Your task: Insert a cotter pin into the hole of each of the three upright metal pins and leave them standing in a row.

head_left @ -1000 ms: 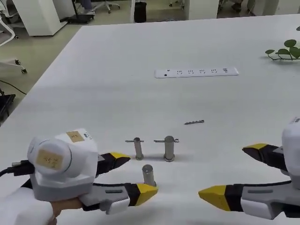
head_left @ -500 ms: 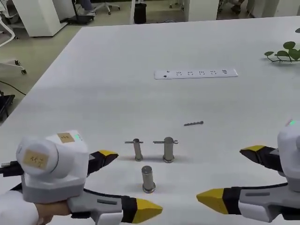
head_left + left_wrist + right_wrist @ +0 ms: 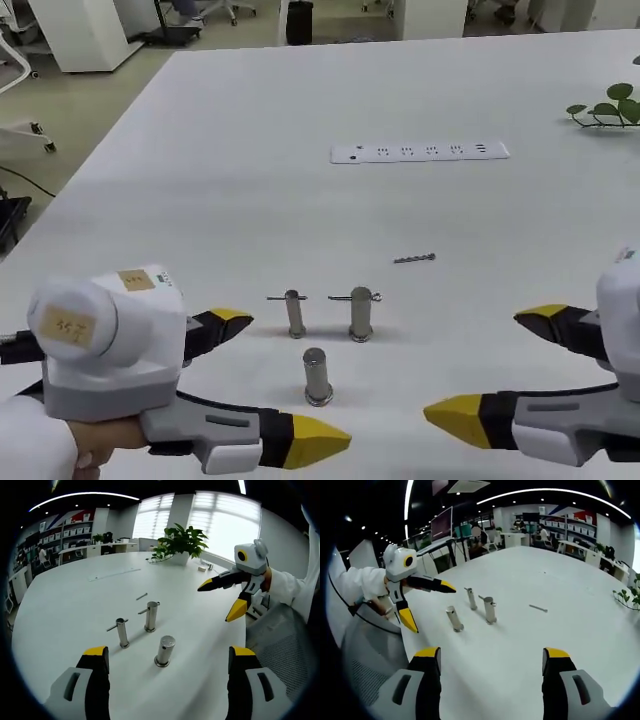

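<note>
Three upright metal pins stand on the white table. The left rear pin (image 3: pixel 295 314) and the right rear pin (image 3: pixel 361 315) each have a cotter pin through the head. The front pin (image 3: pixel 317 376) is bare. A loose cotter pin (image 3: pixel 414 259) lies beyond them. My left gripper (image 3: pixel 283 381) is open at the lower left, its jaws wide on either side of the front pin's area but apart from it. My right gripper (image 3: pixel 500 368) is open at the lower right, holding nothing. The left gripper view shows the pins (image 3: pixel 164 650) ahead; the right gripper view shows them (image 3: pixel 454 619) too.
A white power strip (image 3: pixel 420 153) lies farther back on the table. A green plant sprig (image 3: pixel 603 108) sits at the far right edge. Office chairs and cabinets stand on the floor beyond the table's left edge.
The left gripper has pulled back from the front pin towards the near left, leaving the pin standing free. The right gripper has barely moved.
</note>
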`<move>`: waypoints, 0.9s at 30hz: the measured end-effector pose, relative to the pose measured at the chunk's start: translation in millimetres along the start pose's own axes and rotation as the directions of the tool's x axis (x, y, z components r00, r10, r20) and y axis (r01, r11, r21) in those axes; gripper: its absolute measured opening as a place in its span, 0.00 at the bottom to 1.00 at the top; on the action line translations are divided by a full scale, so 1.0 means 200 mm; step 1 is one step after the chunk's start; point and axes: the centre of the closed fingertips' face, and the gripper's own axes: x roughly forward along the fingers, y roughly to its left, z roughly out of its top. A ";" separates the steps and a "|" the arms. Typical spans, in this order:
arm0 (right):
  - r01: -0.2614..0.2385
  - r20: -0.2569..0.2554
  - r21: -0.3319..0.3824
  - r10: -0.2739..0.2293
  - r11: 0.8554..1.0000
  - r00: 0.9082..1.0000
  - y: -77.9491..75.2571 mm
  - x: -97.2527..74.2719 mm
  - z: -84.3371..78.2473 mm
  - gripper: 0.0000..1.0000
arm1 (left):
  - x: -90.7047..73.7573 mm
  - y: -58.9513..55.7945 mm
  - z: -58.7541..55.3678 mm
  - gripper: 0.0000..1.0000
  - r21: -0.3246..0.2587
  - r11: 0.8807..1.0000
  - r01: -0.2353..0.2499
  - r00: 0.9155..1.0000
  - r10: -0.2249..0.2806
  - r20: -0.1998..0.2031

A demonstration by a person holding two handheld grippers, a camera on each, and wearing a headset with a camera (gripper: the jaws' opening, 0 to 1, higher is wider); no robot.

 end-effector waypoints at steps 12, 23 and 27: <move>0.019 -0.031 -0.133 -0.023 0.991 0.999 -0.13 -0.03 0.09 0.78 | -0.01 -0.01 -0.02 0.99 -0.009 1.000 0.010 1.000 -0.010 -0.016; -0.047 -0.119 -0.349 0.005 0.936 0.993 -0.25 -0.01 0.24 0.75 | -0.01 -0.01 -0.04 0.99 -0.010 1.000 0.011 1.000 -0.012 -0.025; -0.076 -0.146 -0.420 0.015 0.904 0.989 -0.28 0.01 0.32 0.74 | -0.01 -0.01 -0.04 0.99 -0.016 1.000 0.012 1.000 -0.012 -0.024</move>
